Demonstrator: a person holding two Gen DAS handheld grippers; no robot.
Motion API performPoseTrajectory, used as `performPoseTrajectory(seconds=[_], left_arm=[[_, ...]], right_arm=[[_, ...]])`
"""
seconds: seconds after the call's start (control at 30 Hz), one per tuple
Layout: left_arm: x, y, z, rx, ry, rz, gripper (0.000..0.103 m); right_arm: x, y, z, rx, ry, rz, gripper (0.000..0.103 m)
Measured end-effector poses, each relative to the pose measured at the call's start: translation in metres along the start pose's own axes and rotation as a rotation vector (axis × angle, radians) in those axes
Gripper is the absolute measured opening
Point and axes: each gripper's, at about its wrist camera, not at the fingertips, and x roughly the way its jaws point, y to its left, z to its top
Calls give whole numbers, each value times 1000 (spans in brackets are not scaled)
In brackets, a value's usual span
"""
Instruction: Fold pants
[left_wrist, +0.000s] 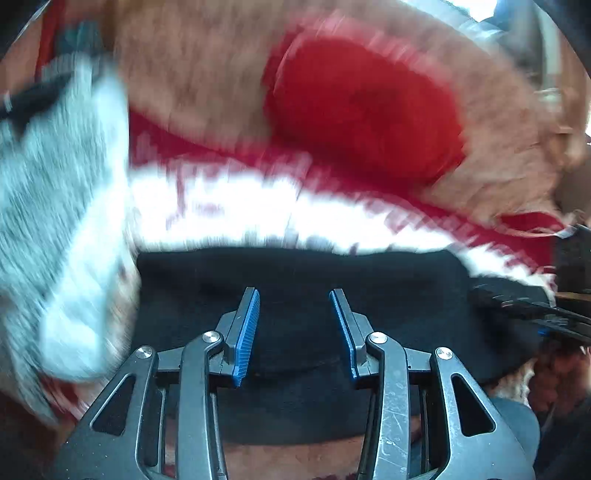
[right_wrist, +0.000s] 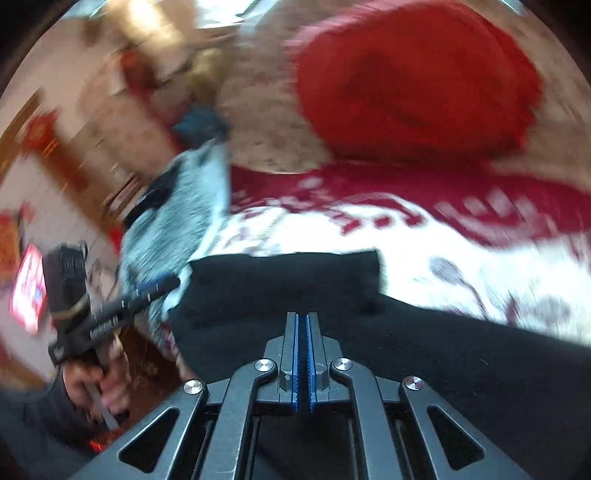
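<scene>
The black pants (left_wrist: 295, 280) lie folded on a red and white patterned cover, blurred by motion. In the left wrist view my left gripper (left_wrist: 294, 295) is open above the pants, its blue pads (left_wrist: 247, 332) apart and holding nothing. In the right wrist view the pants (right_wrist: 280, 284) spread below and ahead of my right gripper (right_wrist: 303, 317), whose blue pads are pressed together over the black cloth. Whether cloth is pinched between them I cannot tell. The left gripper (right_wrist: 110, 314) shows at the left of that view, held by a hand. The right gripper (left_wrist: 524, 302) shows at the right edge of the left wrist view.
A red cushion (left_wrist: 365, 110) lies on a tan fuzzy blanket (left_wrist: 192, 74) behind the pants; it also shows in the right wrist view (right_wrist: 413, 81). A grey and white cloth (left_wrist: 55, 192) lies to the left, also in the right wrist view (right_wrist: 177, 221). The patterned cover (right_wrist: 443, 251) extends right.
</scene>
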Motion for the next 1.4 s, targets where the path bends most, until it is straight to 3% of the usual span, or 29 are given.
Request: performPoseTrajectory(seconds=[0.03, 0.1, 0.17, 0.23, 0.27, 0.3, 0.37, 0.43, 0.5, 0.53, 0.57, 0.67, 0.7, 0.77, 0.83, 0.93, 0.97, 1.03, 1.13, 1.23, 1.3, 1.37, 1.4], left_arm=[[9, 4, -2, -33, 32, 2, 38], [8, 1, -4, -3, 6, 17, 38], [7, 1, -7, 24, 1, 24, 38], [9, 2, -6, 28, 4, 21, 38], [9, 1, -7, 25, 4, 22, 38], [10, 0, -7, 25, 8, 23, 38], [11, -3, -7, 41, 8, 35, 38], [11, -6, -8, 55, 3, 44, 41], [11, -5, -7, 61, -1, 47, 42], [11, -6, -7, 63, -3, 48, 43], [11, -6, -7, 62, -5, 48, 43], [11, -7, -9, 66, -13, 56, 43], [11, -8, -9, 70, -14, 59, 43], [11, -9, -9, 74, -11, 61, 43], [12, -8, -8, 73, -3, 59, 43], [12, -8, -8, 73, 0, 54, 43], [12, -8, -8, 74, -1, 54, 43], [12, -8, -8, 73, -2, 53, 43], [12, -8, -8, 73, -7, 50, 43], [12, -8, -8, 73, -11, 46, 44], [11, -8, -9, 72, -14, 47, 44], [11, -9, -9, 78, -16, 53, 46], [10, -12, -8, 88, -17, 63, 47]], right_arm=[[-3, -15, -3, 72, 1, -9, 2], [-23, -44, -9, 190, -36, 17, 1], [-56, -74, -17, 247, -80, -85, 0], [-89, -106, -28, 339, -128, -97, 0], [-115, -129, -40, 410, -176, -109, 0], [-135, -142, -48, 439, -204, -178, 0], [-174, -167, -65, 519, -303, -173, 0], [-208, -182, -81, 577, -392, -325, 0], [-227, -184, -92, 659, -459, -389, 6], [-232, -178, -94, 665, -480, -399, 6], [-229, -165, -90, 622, -488, -353, 6], [-188, -102, -61, 381, -399, -134, 6], [-160, -73, -50, 278, -327, -31, 6], [-115, -32, -41, 159, -186, 90, 6], [-64, 2, -36, 72, -39, 110, 6], [-20, -1, -43, 133, 126, 112, 5], [-16, -9, -43, 164, 136, 146, 3], [-32, -29, -45, 251, 96, 155, 3], [-69, -57, -56, 305, 22, 51, 3], [-122, -100, -77, 419, -91, 22, 2], [-161, -122, -89, 454, -163, -104, 2], [-193, -143, -105, 557, -257, -95, 2], [-205, -149, -110, 586, -288, -133, 2]])
